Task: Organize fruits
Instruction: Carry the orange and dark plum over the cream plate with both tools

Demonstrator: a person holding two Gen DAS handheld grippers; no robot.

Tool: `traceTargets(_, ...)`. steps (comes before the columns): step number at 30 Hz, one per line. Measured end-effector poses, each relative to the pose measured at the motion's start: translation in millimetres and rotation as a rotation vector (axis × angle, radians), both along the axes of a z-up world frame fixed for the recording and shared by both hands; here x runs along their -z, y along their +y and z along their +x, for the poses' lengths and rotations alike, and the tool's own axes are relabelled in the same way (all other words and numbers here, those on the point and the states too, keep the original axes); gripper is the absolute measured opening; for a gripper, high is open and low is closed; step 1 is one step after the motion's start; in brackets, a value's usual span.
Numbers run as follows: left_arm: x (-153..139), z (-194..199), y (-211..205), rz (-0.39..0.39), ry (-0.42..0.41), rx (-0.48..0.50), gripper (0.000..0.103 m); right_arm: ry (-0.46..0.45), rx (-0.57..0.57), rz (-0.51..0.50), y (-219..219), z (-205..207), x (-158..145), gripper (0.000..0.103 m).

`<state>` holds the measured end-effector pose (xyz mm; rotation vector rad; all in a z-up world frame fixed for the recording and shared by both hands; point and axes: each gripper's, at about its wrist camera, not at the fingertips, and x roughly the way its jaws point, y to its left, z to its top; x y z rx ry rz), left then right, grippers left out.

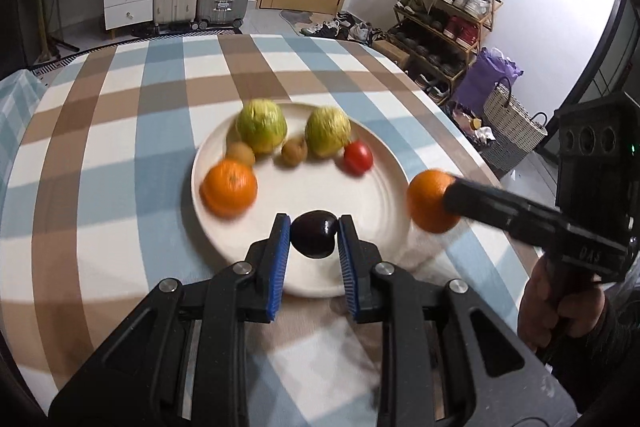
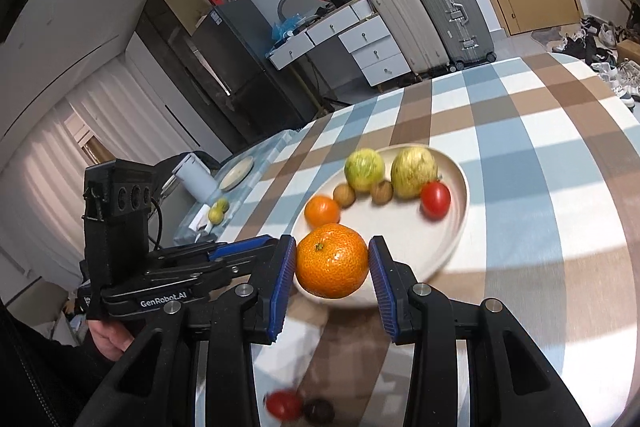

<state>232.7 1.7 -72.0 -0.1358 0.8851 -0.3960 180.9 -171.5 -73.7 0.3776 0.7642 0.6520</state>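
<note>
My left gripper (image 1: pixel 314 227) is shut on a dark plum (image 1: pixel 314 233), held above the near rim of a white plate (image 1: pixel 320 187). The plate carries two green-yellow fruits (image 1: pixel 262 125), two kiwis (image 1: pixel 294 151), an orange (image 1: pixel 229 189) and a tomato (image 1: pixel 358 157). My right gripper (image 2: pixel 332 263) is shut on a second orange (image 2: pixel 332 261) just above the plate's (image 2: pixel 452 227) near edge. In the left wrist view that orange (image 1: pixel 424 195) hangs at the plate's right rim. The left gripper (image 2: pixel 256 247) reaches in from the left, its tips hidden.
A loose tomato (image 2: pixel 284 405) and a dark plum (image 2: pixel 318 410) lie on the checked tablecloth under my right gripper. A side surface at left holds a small plate (image 2: pixel 236 173) and green fruits (image 2: pixel 218 213). The table's right edge (image 1: pixel 460 131) drops toward a shoe rack.
</note>
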Motion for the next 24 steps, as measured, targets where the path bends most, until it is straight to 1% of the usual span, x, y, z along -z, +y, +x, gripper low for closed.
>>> traceTargets(7,13,51,-14,0.025,0.026,0.019,0.021,0.045,-0.005,-0.02,9,42,12,0.038)
traceTargets(11,23,67,-17,0.029,0.047,0.02,0.021,0.068,0.013,-0.019,9,62,19,0.038)
traceTargets(17,33,80,-15,0.036,0.052,0.017,0.021,0.088,0.012,-0.031,15,82,28,0.038)
traceTargets(20,36,84,-14,0.035,0.057,0.017,0.021,0.087,0.011,-0.055,19,87,31,0.038)
traceTargets(24,39,86,-16,0.038,0.057,0.02,0.021,0.092,0.012,-0.062,23,92,34,0.038)
